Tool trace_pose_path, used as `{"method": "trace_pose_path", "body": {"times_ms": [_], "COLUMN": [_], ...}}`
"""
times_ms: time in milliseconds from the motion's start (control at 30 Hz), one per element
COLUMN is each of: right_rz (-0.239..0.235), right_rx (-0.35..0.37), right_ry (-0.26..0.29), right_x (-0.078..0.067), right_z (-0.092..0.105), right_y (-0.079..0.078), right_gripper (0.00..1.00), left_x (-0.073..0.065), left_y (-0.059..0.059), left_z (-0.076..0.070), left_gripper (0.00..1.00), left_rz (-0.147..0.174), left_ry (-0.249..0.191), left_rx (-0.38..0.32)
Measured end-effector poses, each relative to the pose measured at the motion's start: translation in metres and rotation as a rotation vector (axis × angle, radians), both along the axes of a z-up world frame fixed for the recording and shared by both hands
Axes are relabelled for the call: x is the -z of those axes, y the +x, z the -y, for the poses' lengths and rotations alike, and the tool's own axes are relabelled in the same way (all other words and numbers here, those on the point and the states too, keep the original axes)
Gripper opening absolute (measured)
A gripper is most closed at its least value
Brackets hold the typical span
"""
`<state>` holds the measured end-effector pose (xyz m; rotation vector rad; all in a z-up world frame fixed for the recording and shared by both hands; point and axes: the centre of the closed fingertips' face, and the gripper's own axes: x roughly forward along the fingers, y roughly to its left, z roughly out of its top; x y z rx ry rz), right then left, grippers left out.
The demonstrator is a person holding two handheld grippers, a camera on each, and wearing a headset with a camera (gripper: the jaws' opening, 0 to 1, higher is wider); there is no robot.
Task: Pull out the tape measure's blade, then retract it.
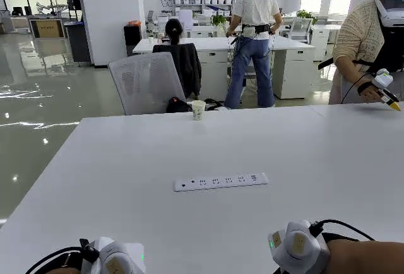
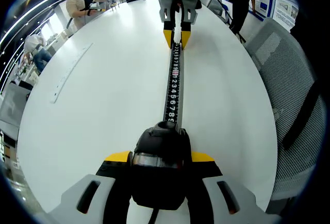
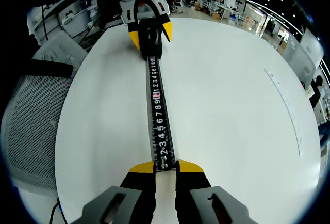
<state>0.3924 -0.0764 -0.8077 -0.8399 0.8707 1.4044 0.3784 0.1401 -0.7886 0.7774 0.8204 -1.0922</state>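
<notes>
A black tape measure case (image 2: 160, 170) sits between the yellow-tipped jaws of my left gripper (image 2: 161, 157), which is shut on it. Its numbered blade (image 2: 172, 87) runs out flat over the white table (image 1: 158, 154) to my right gripper (image 2: 177, 37). In the right gripper view, my right gripper (image 3: 165, 167) is shut on the blade's end, and the blade (image 3: 157, 115) stretches away to the case (image 3: 150, 37) held in the left gripper (image 3: 149, 28). At the bottom of the head view are the backs of the left gripper (image 1: 113, 258) and the right gripper (image 1: 297, 245).
A white power strip (image 1: 221, 182) lies mid-table, and a paper cup (image 1: 198, 110) stands at the far edge. A grey mesh chair (image 1: 145, 81) is behind the table. At the far right, a person (image 1: 363, 40) holds another gripper. Other people are at desks beyond.
</notes>
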Motion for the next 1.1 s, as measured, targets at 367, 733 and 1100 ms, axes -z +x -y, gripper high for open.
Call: {"method": "trace_pose_path", "body": {"times_ms": [367,733,1100], "right_rz": [0.000,-0.001,-0.001], "right_rx": [0.013,0.021,0.027], "right_ry": [-0.002,-0.007,-0.010], "right_x": [0.000,0.000,0.000], "right_z": [0.009,0.017,0.022], "right_y": [0.000,0.000,0.000], "right_gripper": [0.10,0.10,0.10], "left_x": [0.000,0.000,-0.001], "left_y": [0.000,-0.001,-0.001], "left_z": [0.000,0.001,0.001], "left_gripper": [0.36,0.36,0.36], "left_rz": [0.000,0.000,0.001], "left_ry": [0.001,0.002,0.002], "left_rx": [-0.001,-0.002,-0.002]}}
